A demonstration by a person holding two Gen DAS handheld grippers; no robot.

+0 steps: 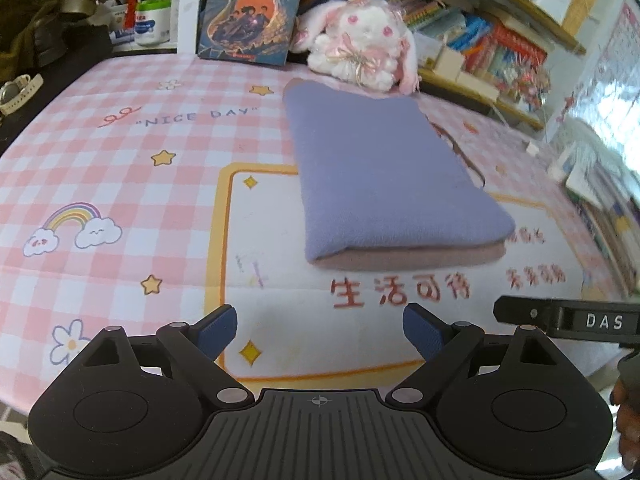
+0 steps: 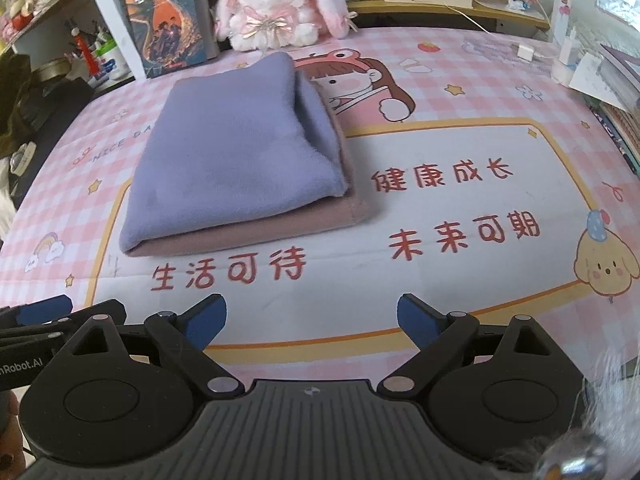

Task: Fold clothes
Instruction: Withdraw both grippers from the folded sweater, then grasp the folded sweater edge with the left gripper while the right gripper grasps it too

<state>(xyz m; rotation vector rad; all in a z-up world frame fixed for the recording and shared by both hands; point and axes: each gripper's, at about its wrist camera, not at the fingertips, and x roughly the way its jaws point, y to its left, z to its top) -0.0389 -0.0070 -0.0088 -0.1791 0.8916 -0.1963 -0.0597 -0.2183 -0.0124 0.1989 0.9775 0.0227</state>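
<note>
A folded cloth, lilac on top with a dusty pink layer under it point(image 1: 384, 176) point(image 2: 236, 160), lies flat on the pink checked table mat point(image 1: 120, 168) point(image 2: 460, 288). My left gripper point(image 1: 320, 332) hovers over the mat in front of the cloth's near edge, open, with nothing between its blue pads. My right gripper point(image 2: 312, 320) is also open and empty, short of the cloth's near edge and a little to its right. Both grippers stand apart from the cloth. The right gripper's side shows at the right edge of the left wrist view point(image 1: 568, 320).
At the back stand a plush white and pink rabbit point(image 1: 360, 48) point(image 2: 276, 8) and an upright book point(image 1: 252, 12) point(image 2: 168, 20). Shelves of books point(image 1: 500, 40) run along the right. Jars and pens point(image 1: 148, 16) and a dark bag point(image 1: 32, 16) sit back left.
</note>
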